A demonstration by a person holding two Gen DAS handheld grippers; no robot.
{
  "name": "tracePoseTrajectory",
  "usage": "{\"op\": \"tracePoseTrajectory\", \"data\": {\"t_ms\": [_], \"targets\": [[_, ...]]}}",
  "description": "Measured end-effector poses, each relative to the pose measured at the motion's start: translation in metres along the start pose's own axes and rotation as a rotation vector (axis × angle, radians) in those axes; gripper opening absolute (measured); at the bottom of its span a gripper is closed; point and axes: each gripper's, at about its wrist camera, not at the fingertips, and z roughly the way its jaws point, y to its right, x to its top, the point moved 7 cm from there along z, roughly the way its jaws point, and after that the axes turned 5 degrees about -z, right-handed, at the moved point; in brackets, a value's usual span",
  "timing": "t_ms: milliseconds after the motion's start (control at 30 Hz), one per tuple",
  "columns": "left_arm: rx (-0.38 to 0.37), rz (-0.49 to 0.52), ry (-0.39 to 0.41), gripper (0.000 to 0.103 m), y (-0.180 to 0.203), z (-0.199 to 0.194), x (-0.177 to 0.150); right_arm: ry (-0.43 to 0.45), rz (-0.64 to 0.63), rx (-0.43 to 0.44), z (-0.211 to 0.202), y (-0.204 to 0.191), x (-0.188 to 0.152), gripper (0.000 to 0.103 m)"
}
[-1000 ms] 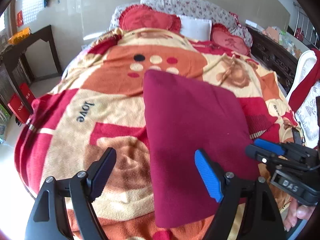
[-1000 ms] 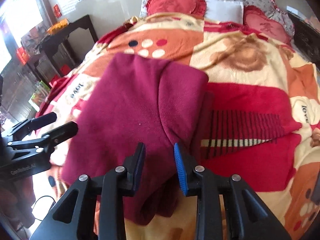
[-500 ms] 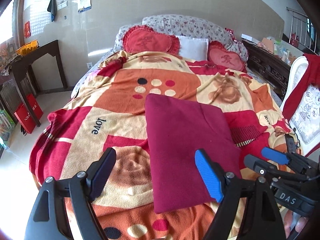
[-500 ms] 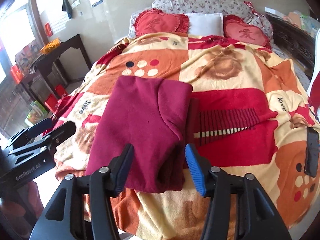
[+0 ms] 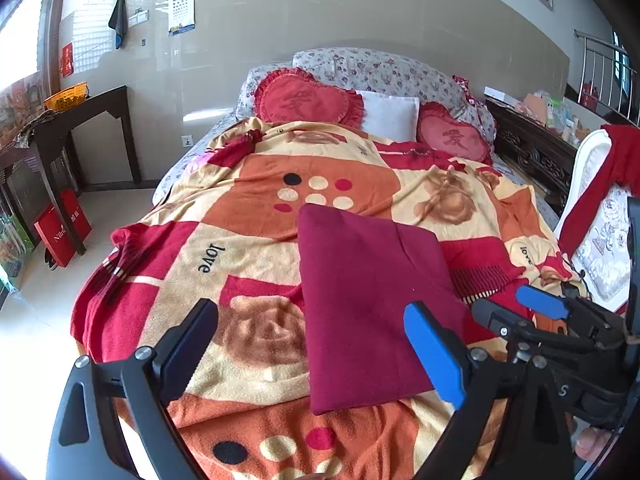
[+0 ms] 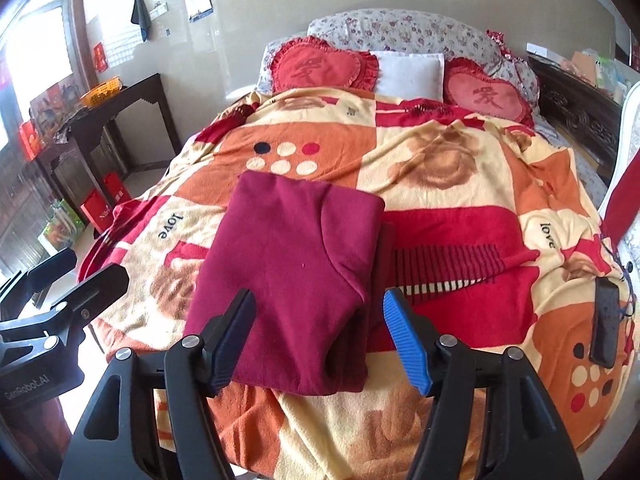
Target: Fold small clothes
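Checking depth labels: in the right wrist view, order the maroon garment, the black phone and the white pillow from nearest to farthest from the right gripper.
From the right gripper:
1. maroon garment, folded, directly ahead, its near edge between the fingers.
2. black phone, off to the right on the blanket.
3. white pillow, at the headboard, between two red heart cushions.

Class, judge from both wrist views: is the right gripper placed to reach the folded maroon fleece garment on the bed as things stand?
Probably yes. The right gripper is open and empty, with the folded maroon fleece garment lying directly ahead on the patterned blanket. Nothing lies between them; the left gripper stays off to the side.
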Motion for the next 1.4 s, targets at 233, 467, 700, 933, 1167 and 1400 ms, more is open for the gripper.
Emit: {"op": "tracePoseTrajectory", "data": {"t_ms": [233, 467, 700, 933, 1167, 1400], "targets": [[0.007, -0.015, 0.019, 0.097, -0.005, -0.004, 0.006, 0.016, -0.005, -0.008, -0.006, -0.002, 0.006, 0.047], [0.018, -0.02, 0.02, 0.097, -0.008, -0.001, 0.008, 0.021, -0.005, -0.003, -0.007, -0.003, 0.007, 0.048], [0.029, -0.015, 0.016, 0.097, -0.009, 0.003, 0.008, 0.019, -0.001, -0.002, -0.007, -0.005, 0.007, 0.047], [0.028, -0.018, 0.009, 0.097, -0.008, 0.006, 0.008, 0.008, -0.007, 0.002, -0.002, -0.007, 0.007, 0.047], [0.032, -0.018, 0.005, 0.097, -0.006, 0.011, 0.008, 0.002, 0.003, 0.007, 0.003, -0.005, 0.008, 0.047], [0.031, -0.02, -0.003, 0.097, -0.006, 0.014, 0.008, -0.006, 0.005, 0.009, 0.009, -0.004, 0.009, 0.048]]}}
